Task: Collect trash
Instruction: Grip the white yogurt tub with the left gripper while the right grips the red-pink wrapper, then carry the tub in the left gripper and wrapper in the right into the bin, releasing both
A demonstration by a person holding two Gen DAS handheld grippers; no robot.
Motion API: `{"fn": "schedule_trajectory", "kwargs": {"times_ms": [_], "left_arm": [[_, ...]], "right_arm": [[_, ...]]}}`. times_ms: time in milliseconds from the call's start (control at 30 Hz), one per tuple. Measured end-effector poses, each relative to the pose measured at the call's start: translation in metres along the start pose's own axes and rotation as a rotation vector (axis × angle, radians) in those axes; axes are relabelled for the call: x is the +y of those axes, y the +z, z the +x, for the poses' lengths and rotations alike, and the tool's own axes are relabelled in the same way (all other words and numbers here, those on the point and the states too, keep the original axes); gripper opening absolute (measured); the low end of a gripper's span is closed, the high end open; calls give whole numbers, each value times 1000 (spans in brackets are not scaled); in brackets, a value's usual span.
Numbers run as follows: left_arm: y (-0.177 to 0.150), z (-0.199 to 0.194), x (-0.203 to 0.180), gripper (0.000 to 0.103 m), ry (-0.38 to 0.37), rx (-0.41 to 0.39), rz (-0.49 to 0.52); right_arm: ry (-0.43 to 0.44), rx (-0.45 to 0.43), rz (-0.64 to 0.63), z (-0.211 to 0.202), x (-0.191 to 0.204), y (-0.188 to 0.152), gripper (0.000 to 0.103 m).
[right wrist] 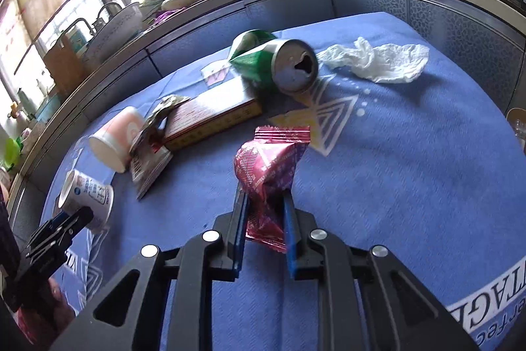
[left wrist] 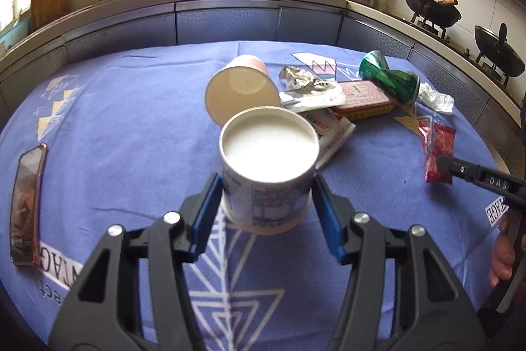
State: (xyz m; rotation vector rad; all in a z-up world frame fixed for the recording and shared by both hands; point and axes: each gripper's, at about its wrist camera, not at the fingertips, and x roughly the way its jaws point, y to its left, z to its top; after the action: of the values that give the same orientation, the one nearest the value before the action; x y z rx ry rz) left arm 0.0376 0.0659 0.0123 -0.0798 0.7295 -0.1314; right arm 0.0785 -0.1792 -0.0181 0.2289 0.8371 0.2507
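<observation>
In the left wrist view my left gripper (left wrist: 264, 183) is shut on a white printed paper cup (left wrist: 268, 150). Its blue pads press on both sides of the cup, and the empty mouth tilts toward the camera. The right wrist view shows the same cup (right wrist: 87, 196) at the lower left, held just above the cloth. My right gripper (right wrist: 264, 199) is shut on a crinkled red snack wrapper (right wrist: 271, 166), which stands up between the pads. From the left view, the right gripper (left wrist: 442, 162) sits at the near end of that wrapper (left wrist: 439, 143).
On the blue tablecloth (left wrist: 115, 127) lie a pink paper cup (left wrist: 240, 84) on its side, a foil scrap (left wrist: 302, 78), a red-yellow flat box (right wrist: 213, 117), a crushed green can (right wrist: 273, 61), a white tissue (right wrist: 378, 58) and a phone (left wrist: 26, 206). A kitchen counter runs behind the table.
</observation>
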Motion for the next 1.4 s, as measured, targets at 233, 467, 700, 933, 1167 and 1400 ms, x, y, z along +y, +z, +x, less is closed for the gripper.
{"fn": "schedule_trajectory", "kwargs": {"times_ms": [233,467,700,933,1167,1400], "left_arm": [[-13,-17,-22,54,-69,1,34],[-16,-18,-49,54,-121,12,76],[-17,-16,-73,54,-146,29,116],[-11,-11,-101,54,-175,43,159],[2,2,-154,54,-249,52,249],[23,23,-231,54,-366,78,345]], "right_arm": [[64,15,-69,-13,33,-19,15],[77,-1,-63,-26,26,-24,14],[82,0,-17,-31,7,-29,14],[78,-26,36,-42,-19,-31,14],[40,-67,113,-59,-60,-33,14],[-36,-144,225,-88,-125,-34,14]]}}
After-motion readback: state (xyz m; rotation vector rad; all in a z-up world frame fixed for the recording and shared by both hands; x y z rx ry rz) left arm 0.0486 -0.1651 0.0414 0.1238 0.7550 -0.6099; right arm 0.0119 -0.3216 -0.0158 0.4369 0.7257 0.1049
